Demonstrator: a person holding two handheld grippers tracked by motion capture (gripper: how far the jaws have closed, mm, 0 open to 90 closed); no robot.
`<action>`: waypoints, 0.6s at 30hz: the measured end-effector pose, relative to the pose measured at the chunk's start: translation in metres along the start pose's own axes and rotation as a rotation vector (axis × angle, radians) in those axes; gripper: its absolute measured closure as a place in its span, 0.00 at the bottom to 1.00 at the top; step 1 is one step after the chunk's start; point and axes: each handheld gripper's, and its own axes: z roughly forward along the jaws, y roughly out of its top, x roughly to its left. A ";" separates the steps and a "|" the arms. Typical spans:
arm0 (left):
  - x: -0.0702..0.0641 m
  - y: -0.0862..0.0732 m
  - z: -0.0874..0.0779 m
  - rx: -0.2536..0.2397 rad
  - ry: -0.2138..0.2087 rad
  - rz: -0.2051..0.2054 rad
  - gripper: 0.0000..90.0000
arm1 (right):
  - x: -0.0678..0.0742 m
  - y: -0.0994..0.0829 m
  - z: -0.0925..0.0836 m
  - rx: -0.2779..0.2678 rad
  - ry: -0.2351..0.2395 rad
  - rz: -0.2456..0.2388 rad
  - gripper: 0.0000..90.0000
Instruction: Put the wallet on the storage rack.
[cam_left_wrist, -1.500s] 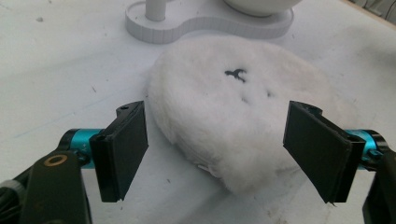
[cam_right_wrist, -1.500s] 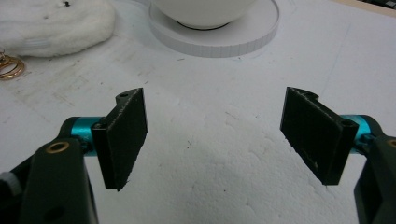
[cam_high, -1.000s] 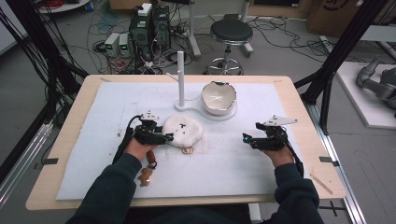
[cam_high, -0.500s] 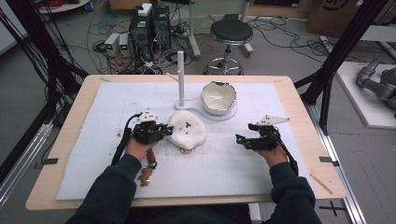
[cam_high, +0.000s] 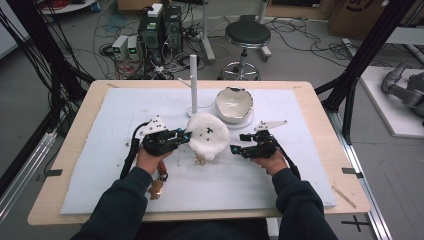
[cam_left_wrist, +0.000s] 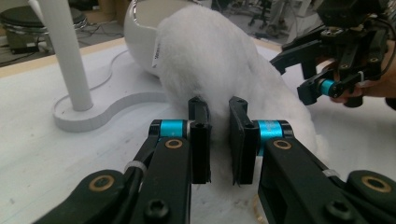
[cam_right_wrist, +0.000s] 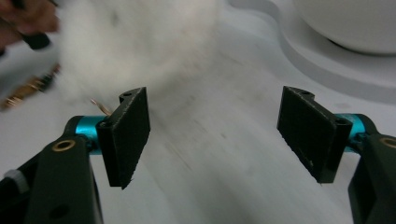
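At mid-frame the fluffy white hat (cam_high: 207, 135) has been clamped and lifted by the left gripper (cam_high: 186, 136); the right gripper (cam_high: 235, 149), jaws wide, narrowing slightly and empty, has been brought closer, probably for a second grip.

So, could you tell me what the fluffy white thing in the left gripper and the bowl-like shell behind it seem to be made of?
The fluffy white thing looks like plush or faux fur: soft, matte, with a fuzzy outline and a small sewn-in tag in the left gripper view. The left gripper pinches its pile. The shell looks like hard, glossy plastic or ceramic; its smooth surface catches highlights, though which of the two I can't tell.
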 end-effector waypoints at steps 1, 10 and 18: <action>-0.001 0.000 0.000 -0.003 -0.005 0.003 0.89 | 0.001 0.002 0.001 -0.019 0.030 0.005 0.32; -0.009 0.001 0.004 -0.041 -0.050 0.031 0.89 | 0.007 0.006 0.010 -0.031 0.193 0.036 0.53; 0.008 -0.001 -0.001 0.028 0.099 -0.073 0.51 | 0.010 0.011 -0.011 -0.057 0.033 -0.101 0.86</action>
